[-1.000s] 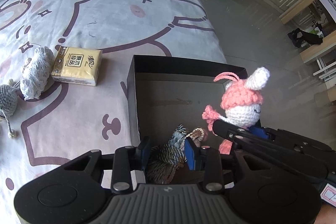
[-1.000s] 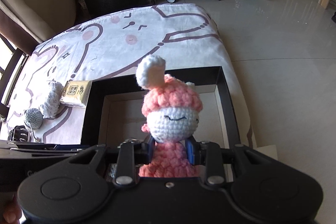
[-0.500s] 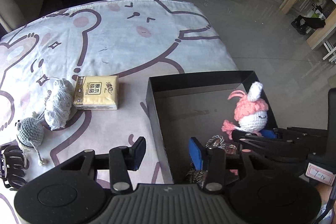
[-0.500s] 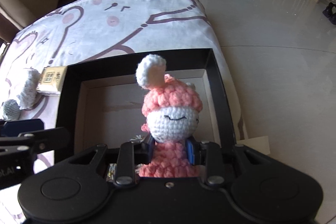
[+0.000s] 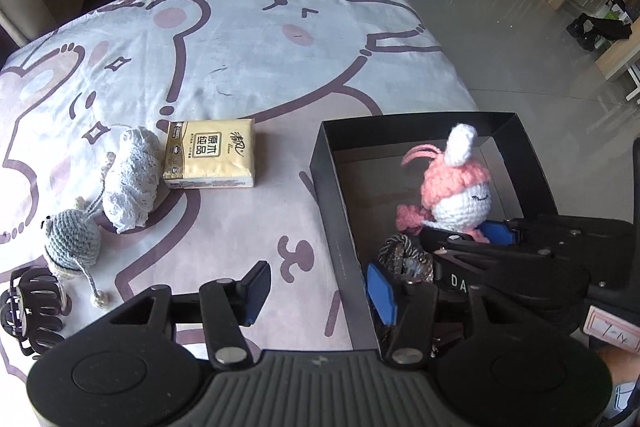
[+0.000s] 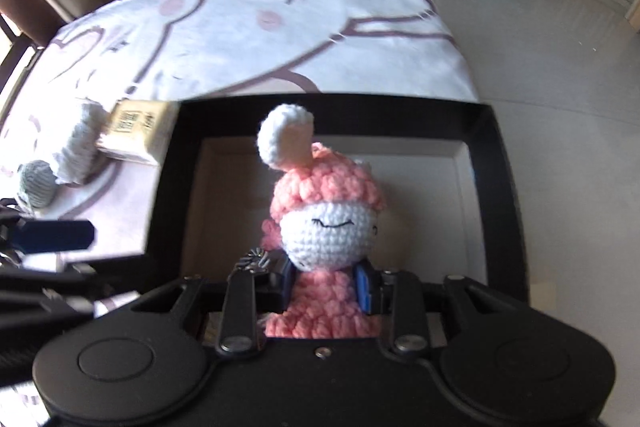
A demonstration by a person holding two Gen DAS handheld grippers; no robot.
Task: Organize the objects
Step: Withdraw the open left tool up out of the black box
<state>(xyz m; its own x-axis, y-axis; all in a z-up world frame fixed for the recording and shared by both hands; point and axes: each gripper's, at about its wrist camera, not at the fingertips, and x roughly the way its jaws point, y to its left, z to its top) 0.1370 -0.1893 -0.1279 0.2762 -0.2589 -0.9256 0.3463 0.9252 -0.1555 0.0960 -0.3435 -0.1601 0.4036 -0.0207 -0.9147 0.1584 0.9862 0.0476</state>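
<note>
Right wrist view: the right gripper point(image 6: 326, 285) has its jaws clenched on the pink body of the crocheted bunny doll point(image 6: 324, 223), held upright over the black box point(image 6: 500, 195). The left gripper point(image 5: 320, 291) straddles the box's near-left wall, jaws opening, nothing gripped; the tissue pack point(image 5: 210, 153) lies on the bed sheet point(image 5: 256, 55).

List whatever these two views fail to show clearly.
- Black box floor, near end: hidden by both grippers, both views.
- Braided rope toy: mostly covered by the right gripper, left wrist view.
- Black hair claw: cut by the left edge, left wrist view.
- Tissue pack print: blurred, right wrist view.
</note>
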